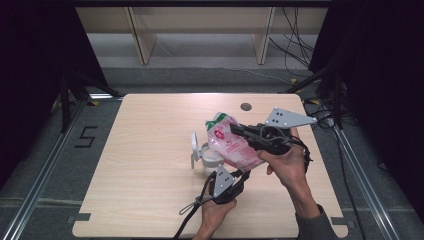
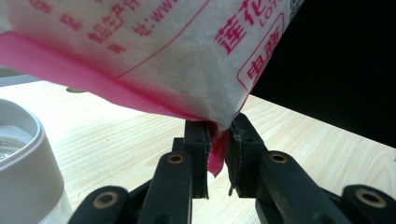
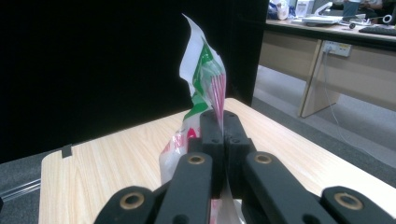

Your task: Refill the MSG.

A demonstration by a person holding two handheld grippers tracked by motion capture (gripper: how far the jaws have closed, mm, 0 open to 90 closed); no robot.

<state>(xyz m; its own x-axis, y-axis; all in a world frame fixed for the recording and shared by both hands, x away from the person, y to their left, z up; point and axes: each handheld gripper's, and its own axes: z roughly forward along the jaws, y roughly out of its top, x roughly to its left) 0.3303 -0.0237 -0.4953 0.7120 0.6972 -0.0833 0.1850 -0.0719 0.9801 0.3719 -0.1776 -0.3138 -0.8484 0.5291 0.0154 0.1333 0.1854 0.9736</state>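
Over the cup (image 1: 207,154), my right gripper (image 1: 239,130) clamps the bag (image 1: 231,145) top at twelve o'clock while my left gripper (image 2: 217,151) pinches its bottom corner at six, tilting it to pour.

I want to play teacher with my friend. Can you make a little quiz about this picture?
1. True or false: the right claw is clamped on the bag.
2. What does the left claw pinch?
A. the bag's pink bottom corner
B. the white container's rim
C. a cable
3. What stands on the table beside the bag?

Key: 1 true. 2 A. 3 a white container with its lid up.
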